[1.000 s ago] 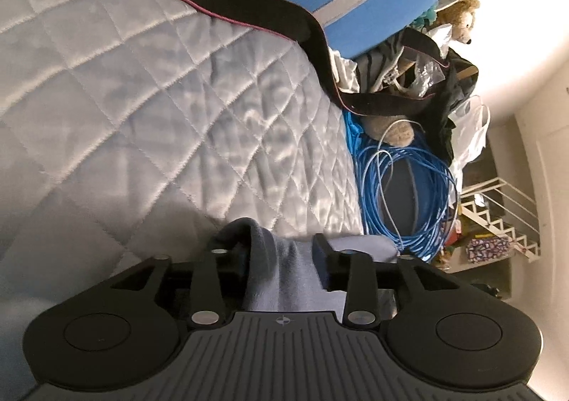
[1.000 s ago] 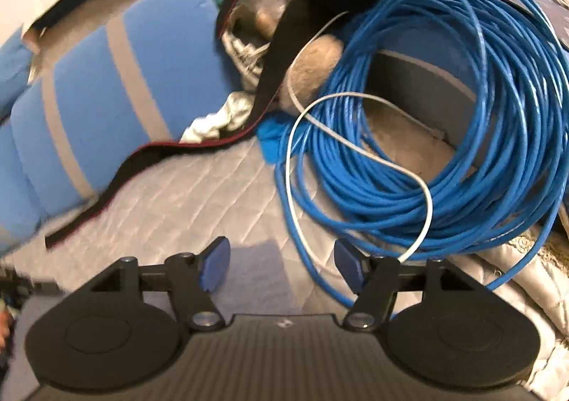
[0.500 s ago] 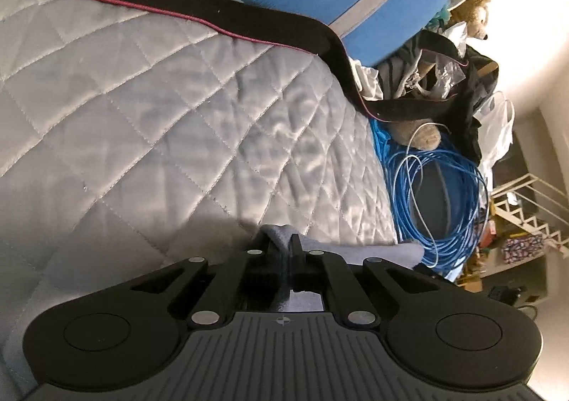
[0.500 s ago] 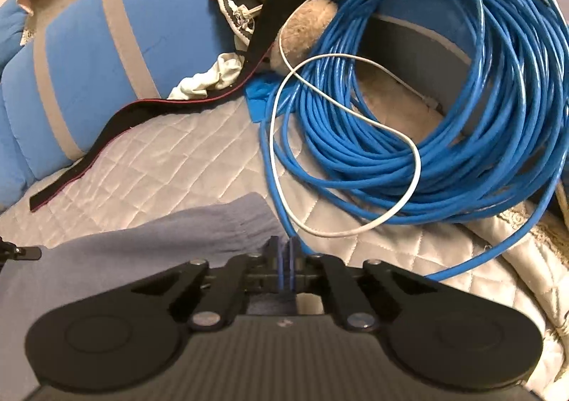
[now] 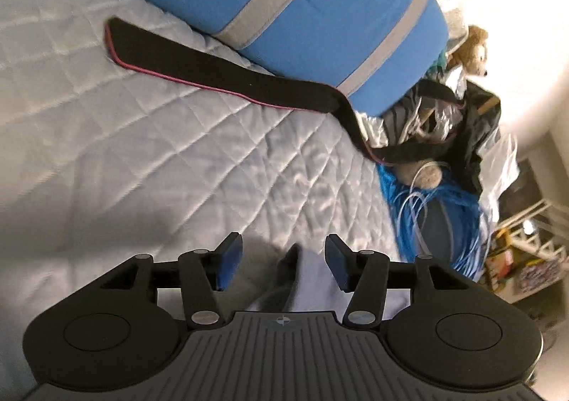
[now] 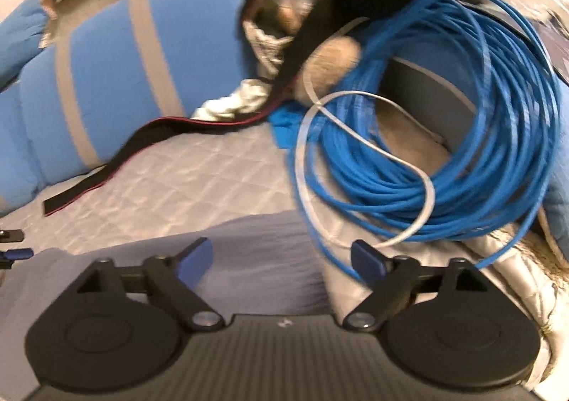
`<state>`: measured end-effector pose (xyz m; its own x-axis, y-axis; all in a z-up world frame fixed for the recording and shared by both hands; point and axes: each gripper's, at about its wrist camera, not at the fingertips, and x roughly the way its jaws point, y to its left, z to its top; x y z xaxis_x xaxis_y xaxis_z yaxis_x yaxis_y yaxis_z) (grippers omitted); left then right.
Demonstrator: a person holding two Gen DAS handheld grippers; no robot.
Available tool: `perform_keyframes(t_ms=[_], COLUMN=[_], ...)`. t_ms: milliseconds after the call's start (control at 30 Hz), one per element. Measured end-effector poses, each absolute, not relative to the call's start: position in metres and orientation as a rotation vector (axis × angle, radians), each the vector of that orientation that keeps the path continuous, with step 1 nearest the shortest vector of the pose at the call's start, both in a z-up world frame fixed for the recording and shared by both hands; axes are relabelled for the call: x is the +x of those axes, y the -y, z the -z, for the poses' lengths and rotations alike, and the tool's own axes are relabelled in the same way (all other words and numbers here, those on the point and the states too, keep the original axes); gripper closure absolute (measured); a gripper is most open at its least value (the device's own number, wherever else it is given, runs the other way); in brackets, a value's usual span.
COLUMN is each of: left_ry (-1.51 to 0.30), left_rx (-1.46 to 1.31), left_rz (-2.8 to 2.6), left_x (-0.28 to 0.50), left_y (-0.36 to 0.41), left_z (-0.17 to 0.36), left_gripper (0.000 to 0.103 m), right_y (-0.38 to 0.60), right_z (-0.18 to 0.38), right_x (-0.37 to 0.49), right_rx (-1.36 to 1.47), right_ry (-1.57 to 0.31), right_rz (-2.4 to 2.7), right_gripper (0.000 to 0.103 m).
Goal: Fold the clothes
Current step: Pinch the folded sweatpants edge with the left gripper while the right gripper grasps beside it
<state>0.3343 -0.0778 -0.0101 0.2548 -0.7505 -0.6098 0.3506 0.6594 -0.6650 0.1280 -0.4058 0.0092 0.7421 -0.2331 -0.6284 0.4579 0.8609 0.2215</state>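
A grey-blue garment (image 6: 249, 255) lies flat on the quilted bedspread (image 6: 185, 187), its edge running under my right gripper (image 6: 281, 260). That gripper's jaws are opening wide, and its blue pads (image 6: 193, 258) hang clear above the cloth and touch nothing. In the left wrist view a raised fold of the same garment (image 5: 309, 283) stands between the jaws of my left gripper (image 5: 283, 262). Those jaws are opening too, with a gap on each side of the fold. The left gripper's fingertips (image 6: 14, 253) peek in at the right view's left edge.
A blue cushion with grey stripes (image 5: 302, 10) lies along the far side of the bed. A black strap with red edging (image 5: 220, 70) trails from under it. A coil of blue cable (image 6: 462, 152) with a white cable (image 6: 355, 166) on top lies right of the garment, beside a plush toy (image 5: 469, 49) and dark clutter.
Half a second ago both grippers were shut on the garment's edge. Both have now let go and spread their jaws. The left one has lifted and drawn back from the cloth.
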Motion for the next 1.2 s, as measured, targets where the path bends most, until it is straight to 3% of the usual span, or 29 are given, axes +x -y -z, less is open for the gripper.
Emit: perform_keyframes(t_ms=[367,433,467,500,567,867,1067,1200], left_ry=[-1.045,-1.054,-1.058,-1.057,-1.055,-1.048,-1.063,-1.068], left_rx=[-0.156,-0.124,-0.112,-0.1,-0.076,-0.023,-0.044,-0.054], left_rz=[0.772,0.781,0.784,0.786,0.789,0.791,0.802,0.807], left_x=[0.299,0.296,0.294,0.292,0.287,0.272,0.275,0.278], left_y=[0.044,0.045,0.044,0.043,0.041,0.03,0.03,0.029], left_z=[0.005,0.006,0.006,0.005,0.003,0.0,0.002,0.002], left_gripper=[0.056,0.07,0.086,0.094,0.099,0.099,0.098,0.097], right_y=[0.295,0.275,0.265,0.256,0.237,0.207,0.196,0.212], right_z=[-0.026,-0.023,-0.021,-0.018,-0.013,0.027,0.002,0.005], right_x=[0.162,0.173,0.178,0.185,0.197,0.245,0.253,0.294], right_rx=[0.266,0.253,0.251,0.245,0.225,0.098,0.042,0.183], right_ry=[-0.634,-0.645,-0.651,-0.658,-0.668,-0.784,-0.644,-0.685], right_rz=[0.1,0.067,0.05,0.041,0.024,0.13,-0.008,-0.14], right_gripper=[0.002,0.002,0.002,0.002,0.002,0.004,0.004,0.005])
